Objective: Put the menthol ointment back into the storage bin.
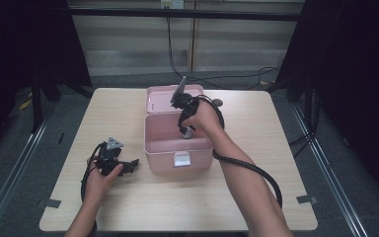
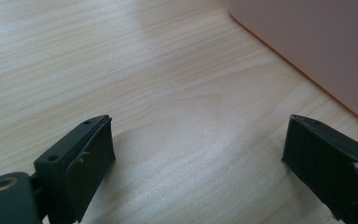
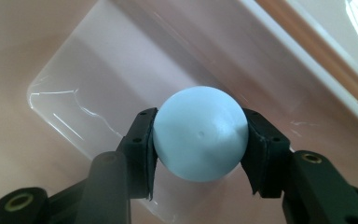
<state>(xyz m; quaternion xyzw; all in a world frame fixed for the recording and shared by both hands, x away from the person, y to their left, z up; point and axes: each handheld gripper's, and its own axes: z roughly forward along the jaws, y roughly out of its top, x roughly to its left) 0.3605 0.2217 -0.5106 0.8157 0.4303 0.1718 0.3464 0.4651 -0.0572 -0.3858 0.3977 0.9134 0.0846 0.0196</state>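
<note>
The bench (image 1: 128, 207) carries a pink box (image 1: 177, 159) with its lid (image 1: 160, 98) thrown back behind it. The right tongs (image 3: 200, 140) reach down into the open box from above and grip a pale blue ball (image 3: 200, 133), one pad on each side of its widest part. Below the ball lies the pale floor of the box, and its walls rise around the tongs. The left tongs (image 2: 198, 154) rest on the bench just beside the box's left wall, jaws wide apart with nothing between them.

The step in hand looks like setting the ball down inside the box. To do it well, lower the right tongs until the ball sits on or just above the floor, and hold the wrist steady so the jaws stay clear of the walls. Then open slowly and evenly: a ball let go from height, or nudged by one pad, is likely to roll or bounce. Lift straight up afterwards. The left tongs are close enough to steady the box against its side if it shifts.
</note>
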